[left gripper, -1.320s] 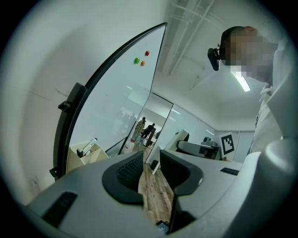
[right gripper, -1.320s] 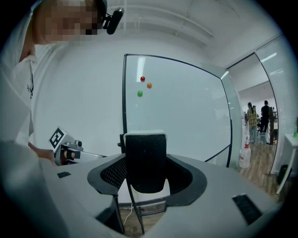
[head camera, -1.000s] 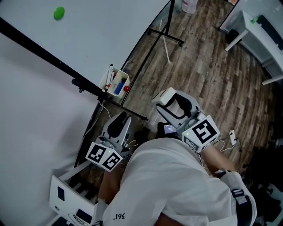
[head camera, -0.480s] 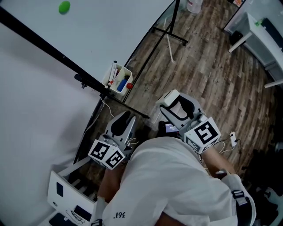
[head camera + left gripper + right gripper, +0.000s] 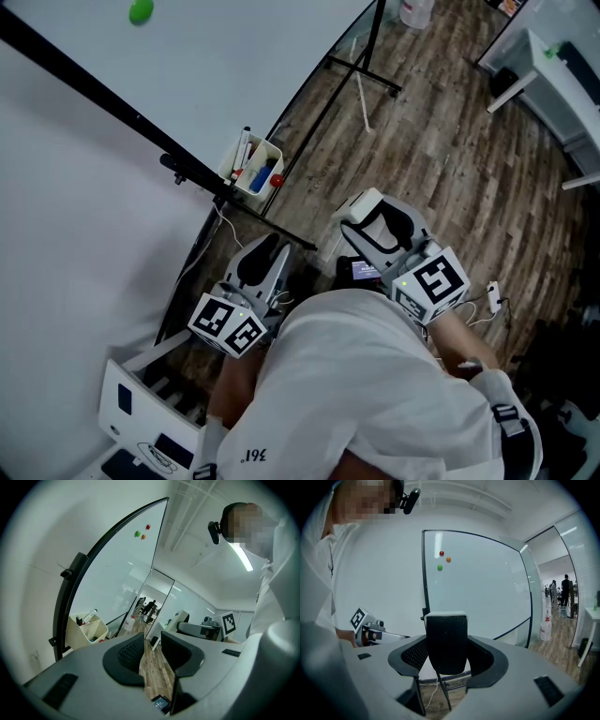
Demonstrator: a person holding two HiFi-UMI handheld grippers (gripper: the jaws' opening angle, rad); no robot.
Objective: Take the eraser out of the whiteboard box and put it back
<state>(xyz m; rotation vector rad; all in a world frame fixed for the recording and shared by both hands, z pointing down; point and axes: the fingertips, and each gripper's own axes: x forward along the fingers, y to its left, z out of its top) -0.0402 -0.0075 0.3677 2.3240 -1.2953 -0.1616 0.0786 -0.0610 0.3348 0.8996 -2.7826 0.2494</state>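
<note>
My right tongs (image 5: 446, 663) clamp the black-felt, white-backed block eraser (image 5: 446, 641), which stands upright between the jaws. My left tongs (image 5: 151, 652) are narrowly apart and empty. The cream plastic whiteboard box (image 5: 256, 172) hangs ahead-left of both. I'd carry the eraser level over its open top, clear of the markers (image 5: 246, 148), then release. Only the head view shows box and eraser together.

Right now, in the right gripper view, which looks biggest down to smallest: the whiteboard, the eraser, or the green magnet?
1. whiteboard, filling much of the view.
2. eraser, though it sits right by the camera, which enlarges it.
3. green magnet, a tiny dot on the board.
</note>
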